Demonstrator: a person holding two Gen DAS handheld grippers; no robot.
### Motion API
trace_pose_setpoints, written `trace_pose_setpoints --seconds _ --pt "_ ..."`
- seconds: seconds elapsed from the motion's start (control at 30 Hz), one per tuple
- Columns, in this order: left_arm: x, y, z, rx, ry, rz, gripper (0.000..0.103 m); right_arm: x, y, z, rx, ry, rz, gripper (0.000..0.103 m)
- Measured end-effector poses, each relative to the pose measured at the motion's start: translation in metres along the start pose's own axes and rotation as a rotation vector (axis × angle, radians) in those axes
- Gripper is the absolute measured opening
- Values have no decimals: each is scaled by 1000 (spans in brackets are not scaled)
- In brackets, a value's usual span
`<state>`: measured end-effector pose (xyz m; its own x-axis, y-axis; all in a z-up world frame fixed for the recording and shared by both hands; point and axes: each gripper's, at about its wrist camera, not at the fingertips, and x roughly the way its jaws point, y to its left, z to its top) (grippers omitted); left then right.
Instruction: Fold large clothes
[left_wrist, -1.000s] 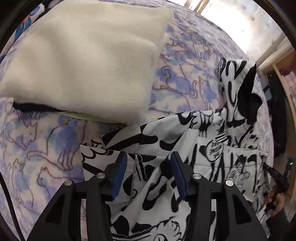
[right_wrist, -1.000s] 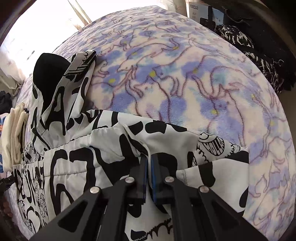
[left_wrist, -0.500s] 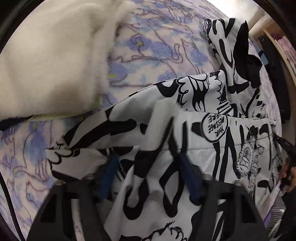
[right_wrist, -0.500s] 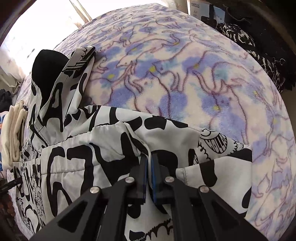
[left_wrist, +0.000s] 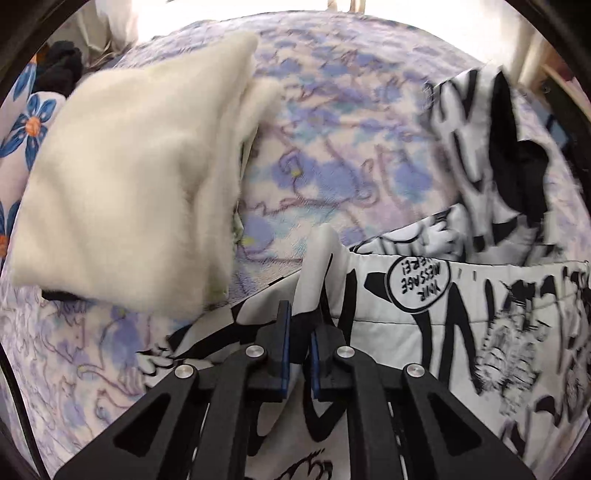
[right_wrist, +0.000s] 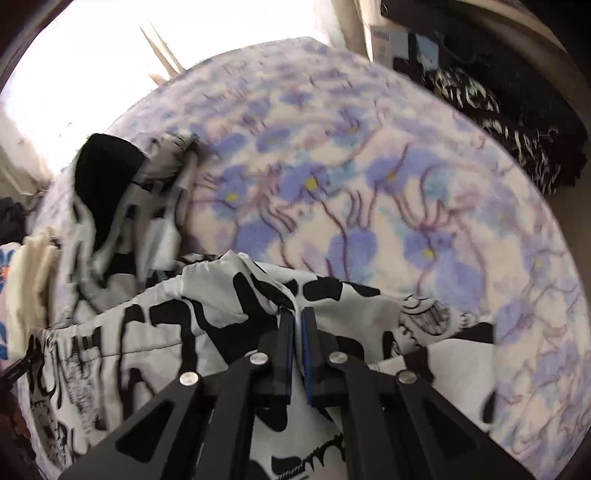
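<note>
A large white jacket with black graffiti print (left_wrist: 461, 295) lies on a bed with a lilac cat-print blanket (left_wrist: 351, 147). My left gripper (left_wrist: 297, 332) is shut on a raised fold of the jacket near its left edge. My right gripper (right_wrist: 297, 325) is shut on a pinched fold of the same jacket (right_wrist: 166, 325) near its right edge. The black-lined hood shows far right in the left wrist view (left_wrist: 517, 147) and upper left in the right wrist view (right_wrist: 107, 177). The blanket (right_wrist: 369, 192) stretches beyond the jacket.
A folded cream fleece (left_wrist: 140, 177) lies on the bed just left of the jacket; it shows as a sliver in the right wrist view (right_wrist: 29, 273). A floral cloth (left_wrist: 26, 125) sits far left. Dark patterned clothes (right_wrist: 498, 110) lie at the bed's far right edge.
My left gripper has closed on a fold of the jacket and lifted it. My right gripper stays shut on its fold and has risen with it; both views tilted up.
</note>
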<state>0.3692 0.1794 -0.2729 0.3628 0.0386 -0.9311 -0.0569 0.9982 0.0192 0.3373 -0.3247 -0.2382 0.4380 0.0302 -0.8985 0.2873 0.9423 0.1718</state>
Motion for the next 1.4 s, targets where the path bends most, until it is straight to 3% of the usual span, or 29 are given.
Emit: trace_pose_setpoints --seconds 0.17,0.23,0.37,0.47,0.6,0.67,0.7,0.8,0.9,1.0,1.1,1.2,1.3,1.4 --pt "28 -8 -7 -7 -9 86 8 34 0 -3 8 26 -48 7" --pt "24 -11 -6 -15 -6 119 12 28 3 -1 7 29 -55 9" --pt "-1 -13 -9 8 0 143 30 2 6 3 -2 25 -29 12" --pt "-35 -5 -23 -35 -54 150 39 -31 8 -1 -8 -34 -8 12" --pt "-72 -12 -50 -45 -169 65 39 -57 42 -22 -102 -89 72 12" --pt "-70 -23 -56 -15 -169 51 38 -50 67 -31 -173 -73 99 12" --pt "-61 -28 -55 -7 -155 52 33 -44 79 -35 -205 -67 103 12" --pt "-30 -33 -43 -32 -113 44 28 -14 103 -37 -248 -24 120 12" --pt "-2 -24 -25 -67 -104 92 28 11 100 -31 -241 -15 63 11" --pt "11 -7 -9 -106 -83 62 28 19 67 -15 -151 -40 21 0" --pt "10 -1 -2 -109 -55 32 28 15 40 -5 -83 -27 71 0" --pt "-4 -2 -8 -119 -31 23 28 -2 38 -5 -91 -25 3 4" --pt "-33 -13 -31 -122 -63 -33 28 -22 42 -19 -54 -7 109 5" --pt "-60 -31 -70 -127 -89 -72 29 -39 72 -54 -114 17 189 5"
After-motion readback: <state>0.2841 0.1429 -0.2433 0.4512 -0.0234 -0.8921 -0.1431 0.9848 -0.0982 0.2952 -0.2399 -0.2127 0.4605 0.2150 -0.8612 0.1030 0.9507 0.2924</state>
